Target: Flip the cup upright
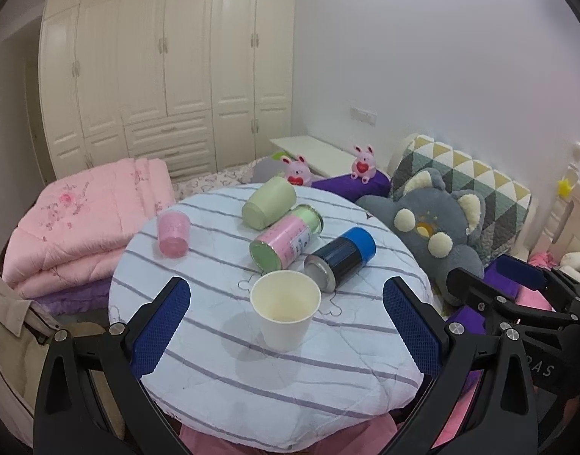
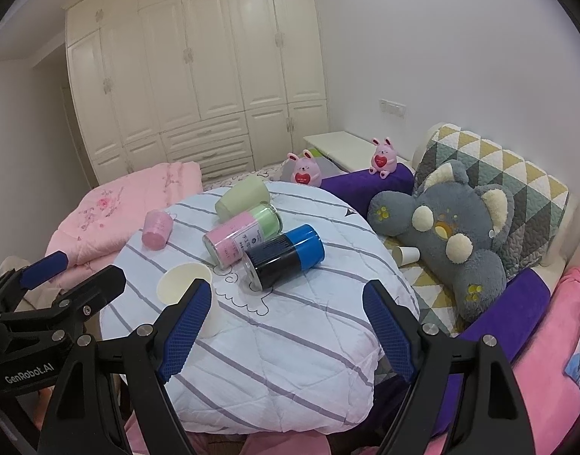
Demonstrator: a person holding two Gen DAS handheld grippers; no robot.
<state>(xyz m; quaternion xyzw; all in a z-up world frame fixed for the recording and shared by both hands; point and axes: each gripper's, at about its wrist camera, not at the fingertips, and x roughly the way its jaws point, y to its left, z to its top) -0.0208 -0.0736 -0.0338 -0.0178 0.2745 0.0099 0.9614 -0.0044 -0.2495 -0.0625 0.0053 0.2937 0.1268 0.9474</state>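
A white paper cup [image 1: 285, 309] stands upright, mouth up, on the round table covered by a striped cloth [image 1: 252, 379]. It also shows in the right wrist view [image 2: 185, 284], partly behind my right gripper's left finger. My left gripper [image 1: 286, 322] is open and empty, its blue pads on either side of the cup and apart from it. My right gripper [image 2: 286, 326] is open and empty over the table's near part. A green cup [image 1: 269, 203] lies on its side at the back. A pink cup [image 1: 172, 234] stands mouth down at the left.
A pink-and-green can [image 1: 286, 240] and a blue-and-black can [image 1: 341, 256] lie on their sides mid-table. A grey plush bear [image 2: 453, 231], pillows and another paper cup [image 2: 405, 254] lie on the bed to the right. A folded pink quilt [image 1: 81, 220] is at the left.
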